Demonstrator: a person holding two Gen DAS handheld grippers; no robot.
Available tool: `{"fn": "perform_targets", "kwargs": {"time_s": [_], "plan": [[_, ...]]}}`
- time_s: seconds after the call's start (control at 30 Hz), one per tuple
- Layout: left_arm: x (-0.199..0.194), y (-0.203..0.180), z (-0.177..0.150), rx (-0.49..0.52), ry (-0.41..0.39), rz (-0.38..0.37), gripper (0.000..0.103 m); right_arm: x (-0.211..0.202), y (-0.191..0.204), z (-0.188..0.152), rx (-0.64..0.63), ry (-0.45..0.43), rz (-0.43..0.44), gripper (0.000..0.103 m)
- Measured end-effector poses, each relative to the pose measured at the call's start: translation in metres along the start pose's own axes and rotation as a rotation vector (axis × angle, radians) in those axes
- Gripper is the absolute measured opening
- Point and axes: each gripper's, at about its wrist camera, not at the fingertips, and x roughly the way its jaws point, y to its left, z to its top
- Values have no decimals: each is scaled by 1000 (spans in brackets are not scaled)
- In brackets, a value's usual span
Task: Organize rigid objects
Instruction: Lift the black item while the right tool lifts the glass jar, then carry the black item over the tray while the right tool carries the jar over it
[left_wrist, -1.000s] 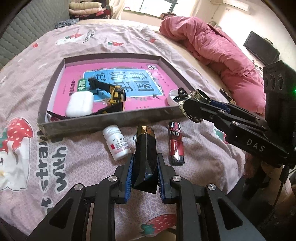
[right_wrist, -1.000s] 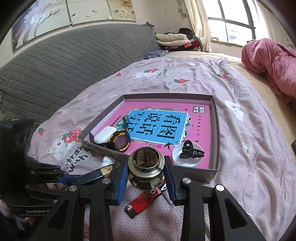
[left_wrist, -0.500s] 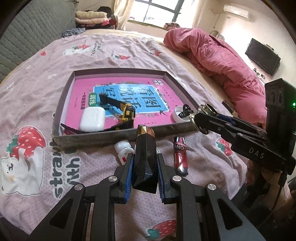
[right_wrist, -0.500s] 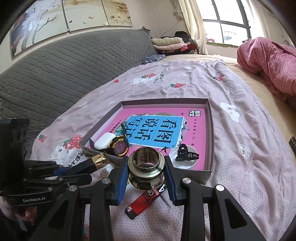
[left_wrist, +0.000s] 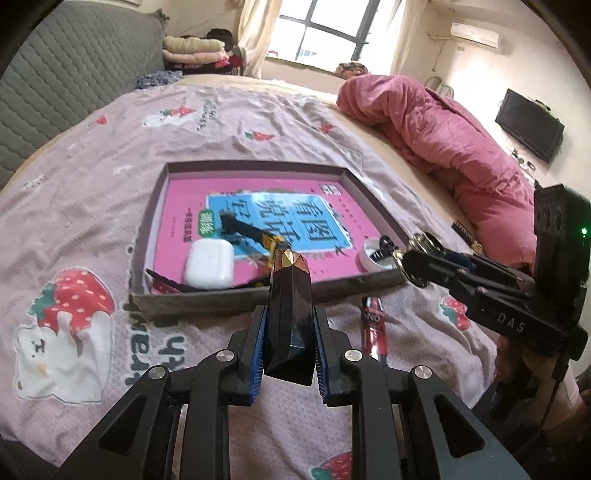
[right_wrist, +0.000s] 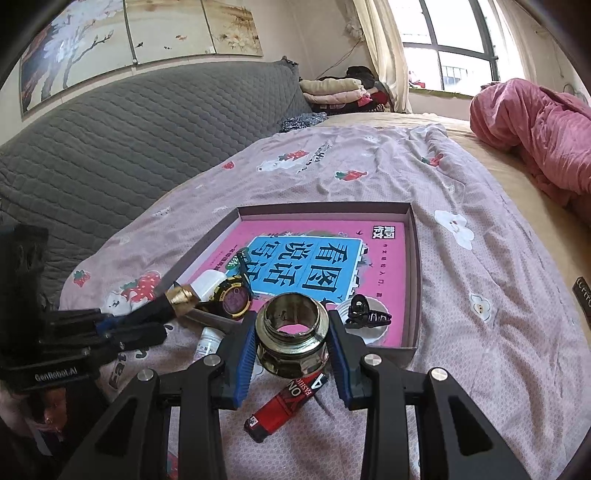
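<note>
My left gripper (left_wrist: 289, 334) is shut on a faceted black bottle with a gold band (left_wrist: 290, 306), held above the bedspread just before the shallow grey tray (left_wrist: 258, 291). My right gripper (right_wrist: 291, 349) is shut on a brass pipe fitting (right_wrist: 292, 338), near the tray's front right corner (right_wrist: 406, 354). Inside the tray, on a pink book, lie a white earbud case (left_wrist: 209, 267), a black-and-yellow watch (right_wrist: 233, 300), and a white dish with a black hair clip (right_wrist: 365, 318). A red lighter (right_wrist: 286, 404) and a white pill bottle (right_wrist: 208, 341) lie on the bedspread outside the tray.
The bed carries a lilac strawberry-print cover (left_wrist: 92, 206). A rumpled pink quilt (left_wrist: 443, 136) lies at the far right. A grey quilted headboard (right_wrist: 110, 147) runs along the left. A small dark object (right_wrist: 583, 295) sits at the bed's right edge.
My left gripper has risen and tilted up with the black bottle, so the tray sits lower in its view and the pill bottle is hidden. The right gripper has kept still.
</note>
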Motion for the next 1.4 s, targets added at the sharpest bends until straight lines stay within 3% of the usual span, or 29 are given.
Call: {"fn": "perform_targets", "kwargs": {"time_s": [0.63, 1.4], "plan": [[-3, 45, 19, -103, -74, 59, 23, 6, 2, 3, -18, -20, -24, 37], [22, 70, 34, -161, -88, 89, 23, 11, 3, 9, -20, -54, -26, 37]]}}
